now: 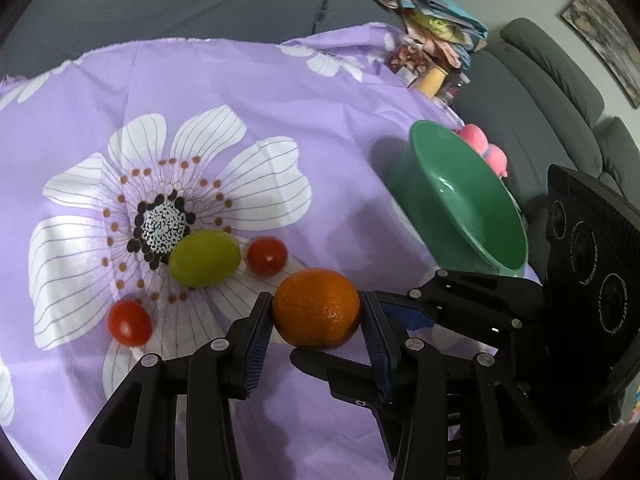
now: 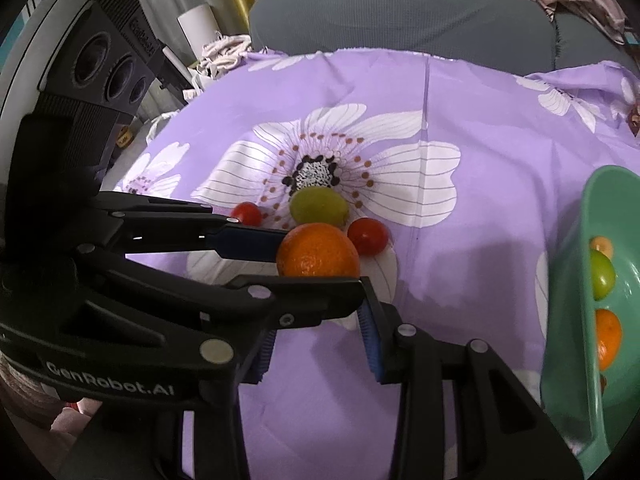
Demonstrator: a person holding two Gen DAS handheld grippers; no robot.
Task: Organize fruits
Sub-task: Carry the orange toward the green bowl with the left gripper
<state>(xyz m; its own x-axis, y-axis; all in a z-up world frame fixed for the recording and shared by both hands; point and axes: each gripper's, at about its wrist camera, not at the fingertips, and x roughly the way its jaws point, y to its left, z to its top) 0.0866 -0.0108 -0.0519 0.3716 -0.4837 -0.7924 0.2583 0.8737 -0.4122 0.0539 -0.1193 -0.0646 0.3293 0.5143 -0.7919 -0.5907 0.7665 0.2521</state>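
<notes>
My left gripper [image 1: 317, 312] is shut on an orange [image 1: 317, 307] just above the purple flowered cloth [image 1: 280, 92]; it also shows in the right wrist view [image 2: 318, 254]. A green grape [image 1: 205, 258] and two red cherry tomatoes [image 1: 267, 256] [image 1: 130, 323] lie on the cloth beyond it. The green bowl [image 1: 460, 196] stands to the right. In the right wrist view the bowl [image 2: 576, 280] holds a green fruit [image 2: 602, 274] and an orange [image 2: 608, 338]. My right gripper [image 2: 316, 344] is open and empty, just below the left gripper's fingers [image 2: 256, 242].
A grey sofa [image 1: 560, 92] runs behind and to the right of the table. Piled clothes and packets [image 1: 432, 36] sit at the cloth's far right corner. Pink round objects [image 1: 484, 148] lie behind the bowl. A paper roll [image 2: 198, 24] stands at far left.
</notes>
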